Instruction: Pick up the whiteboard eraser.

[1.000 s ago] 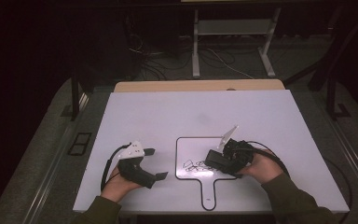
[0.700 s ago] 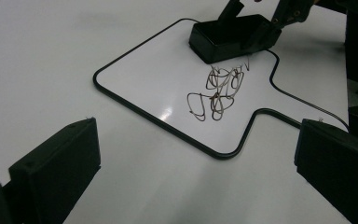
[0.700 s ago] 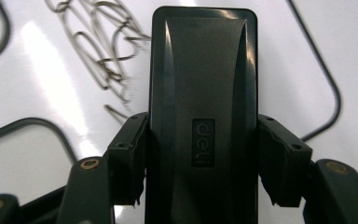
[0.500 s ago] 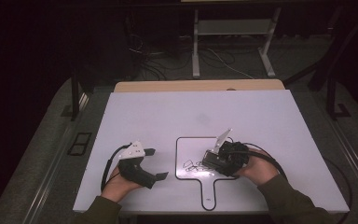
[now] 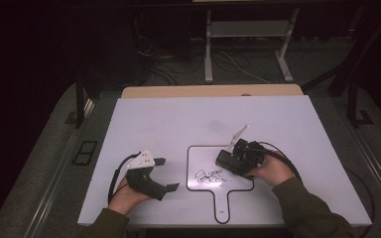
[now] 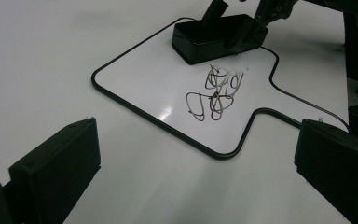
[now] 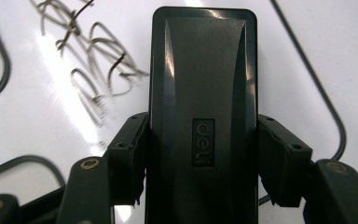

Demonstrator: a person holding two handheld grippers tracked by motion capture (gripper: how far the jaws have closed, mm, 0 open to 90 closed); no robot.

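Black eraser (image 7: 203, 112) clamped between right claw (image 7: 204, 158) jaws, beside scribble (image 7: 93, 70).

White desk (image 5: 178, 119) with wooden strip (image 5: 208, 91) at far edge, grey carpet floor (image 5: 44, 163), metal stand (image 5: 248, 34), loose cables (image 5: 228, 62), dark room
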